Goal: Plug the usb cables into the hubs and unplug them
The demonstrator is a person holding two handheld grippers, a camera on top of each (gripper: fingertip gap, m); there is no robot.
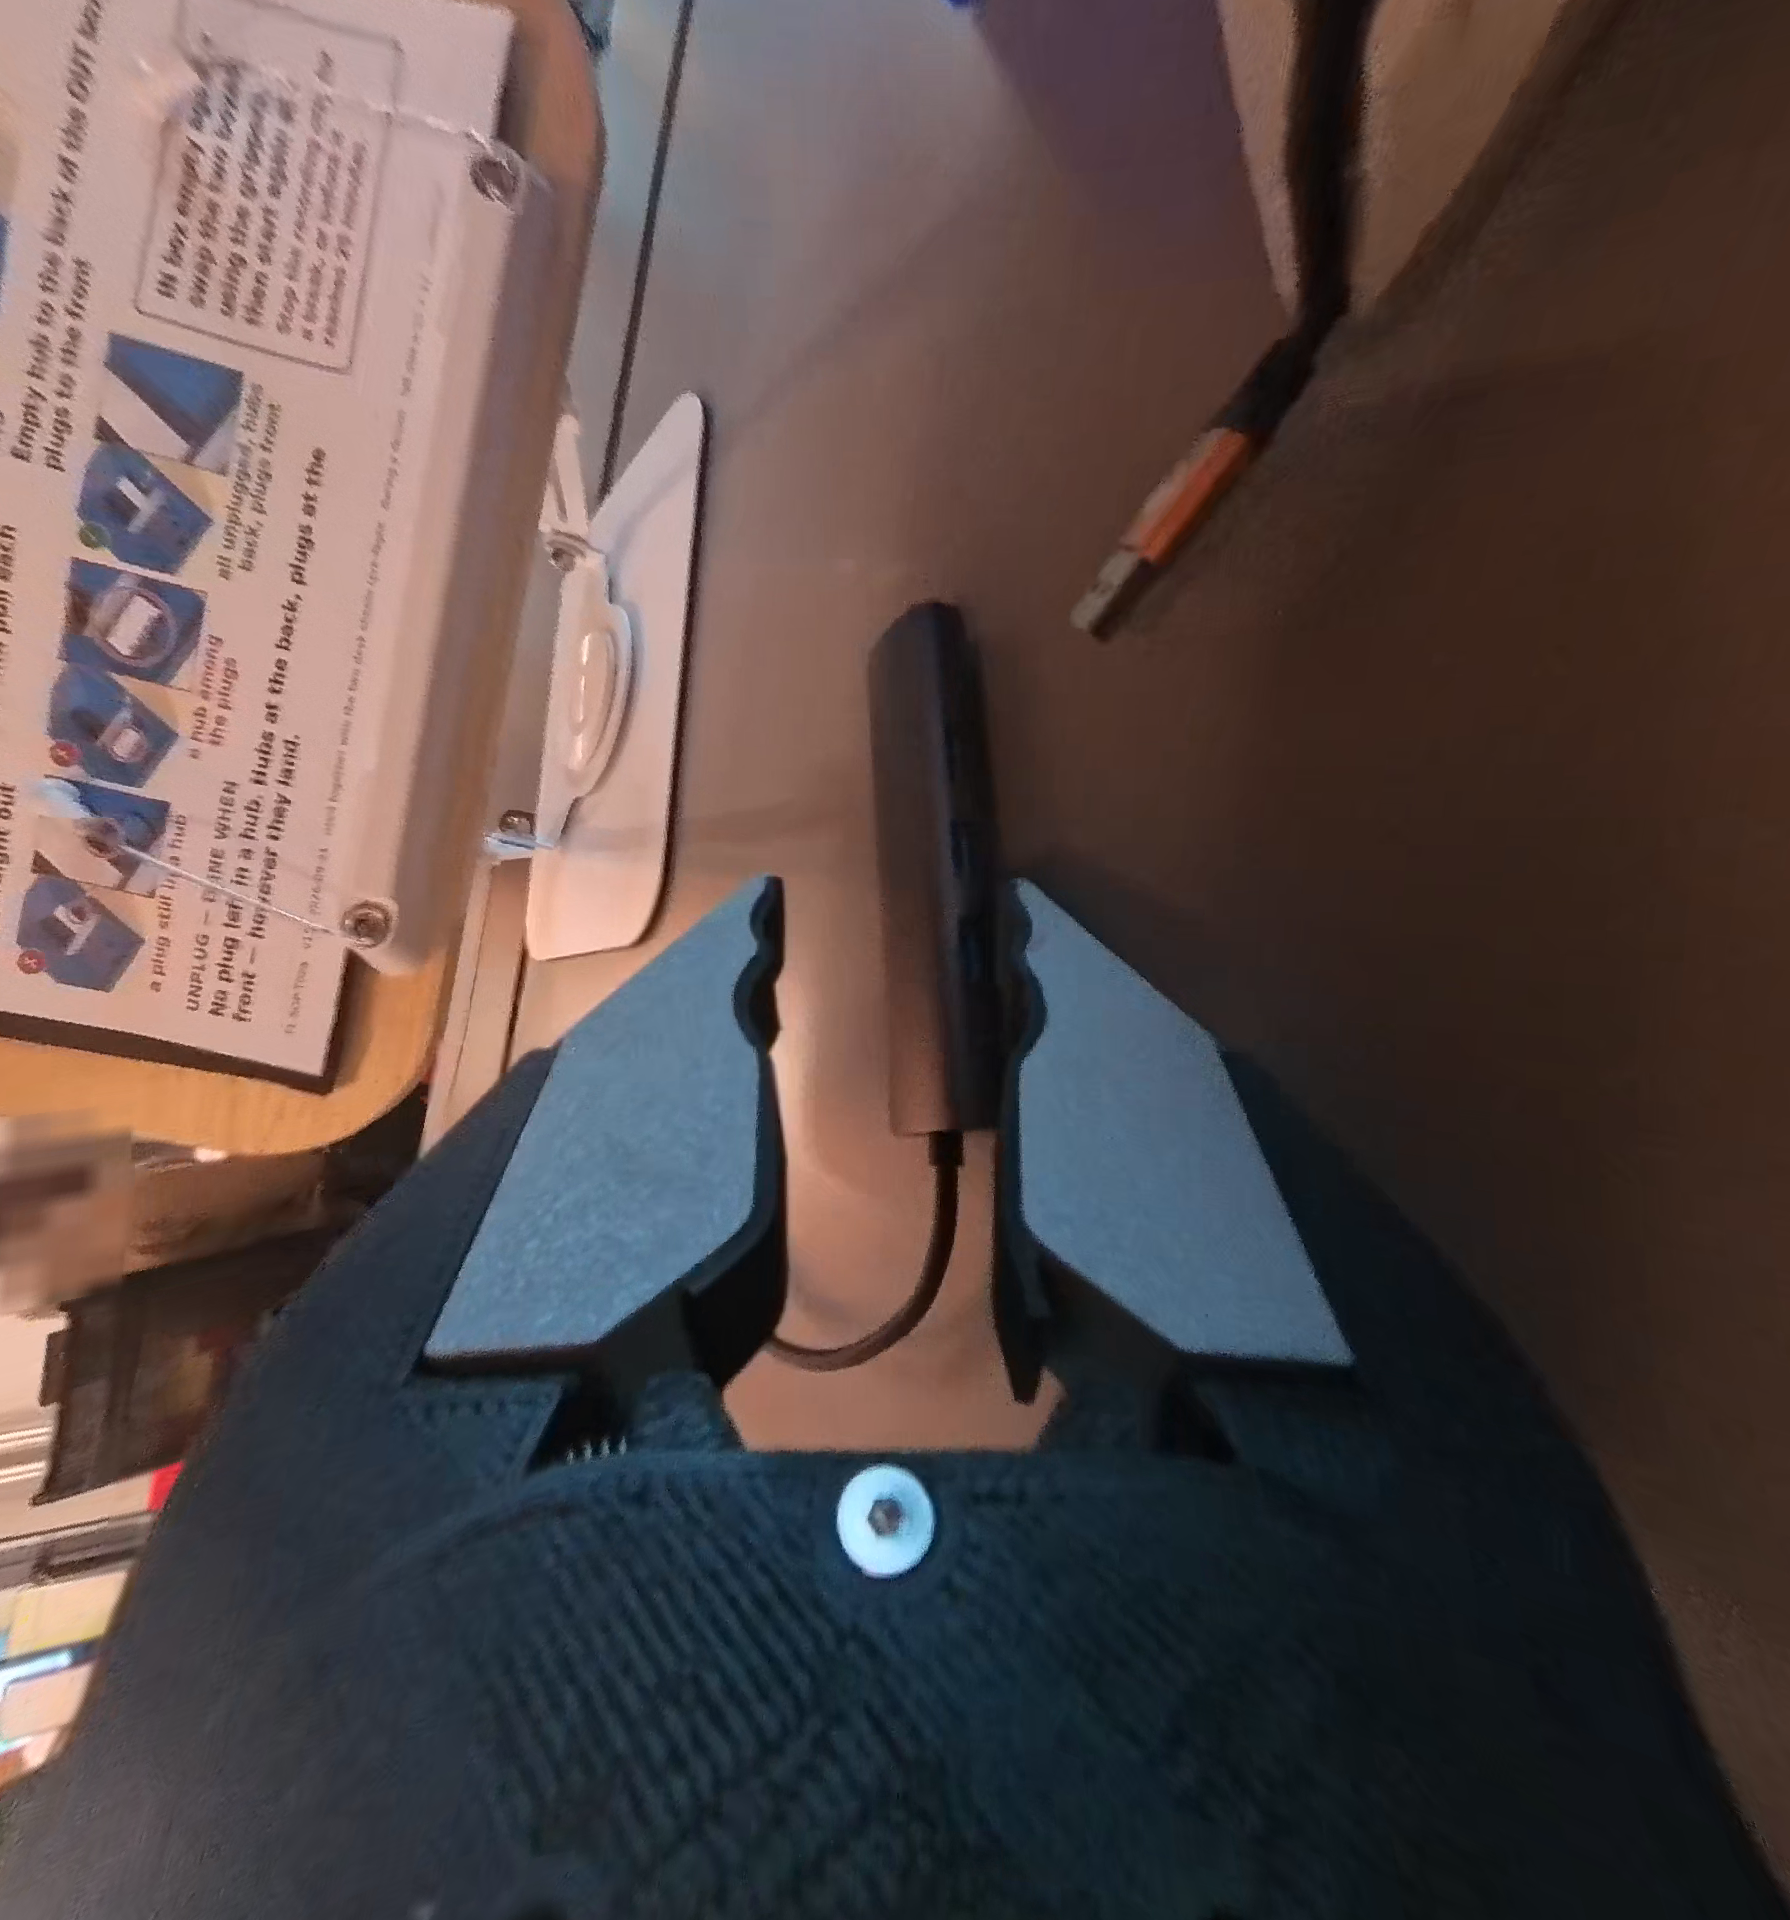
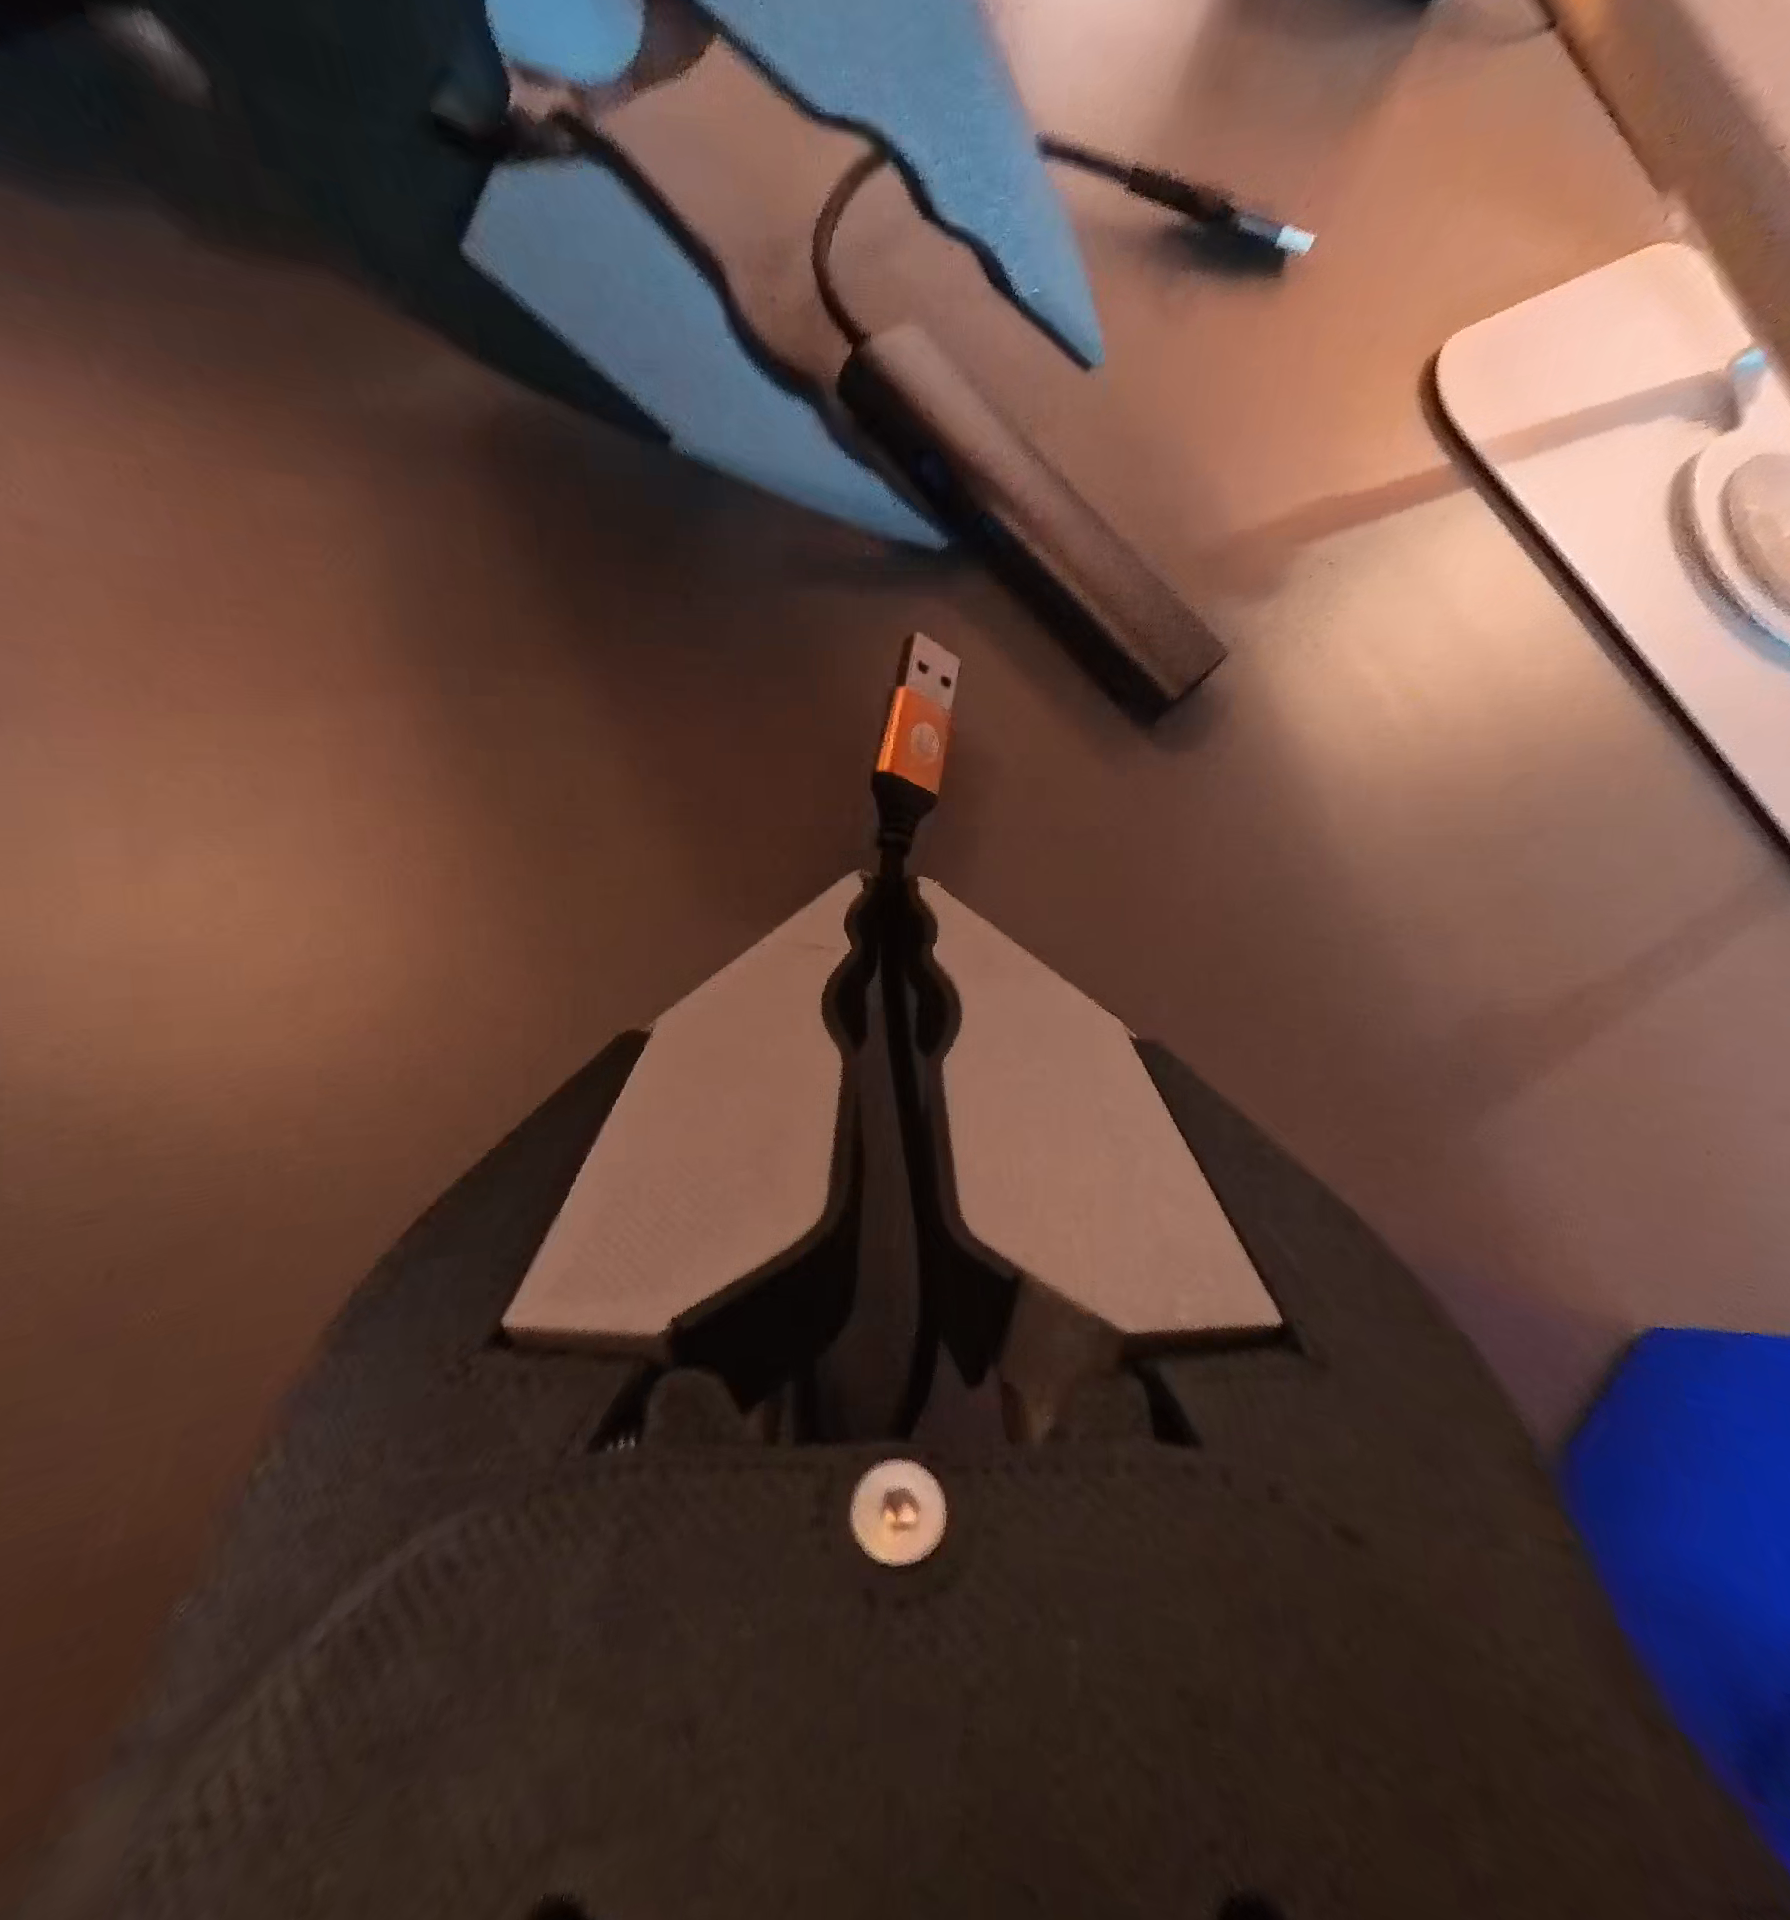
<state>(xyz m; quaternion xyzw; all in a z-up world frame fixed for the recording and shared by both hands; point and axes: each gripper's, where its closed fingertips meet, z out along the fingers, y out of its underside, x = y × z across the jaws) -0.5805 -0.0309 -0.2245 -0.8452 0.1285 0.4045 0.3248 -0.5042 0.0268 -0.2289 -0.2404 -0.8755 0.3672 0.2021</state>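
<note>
one orange-sleeved usb plug (image 2: 917, 727) | right tool (image 2: 889, 881) pinching its cable | left tool (image 1: 896, 935) wide — dark slim hub (image 1: 927, 862) between

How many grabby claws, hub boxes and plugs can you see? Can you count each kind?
Grippers: 2, the left gripper and the right gripper.
Hubs: 1, the dark hub.
USB plugs: 2, the orange plug and a black plug with a silver tip.
Total: 5.
</note>
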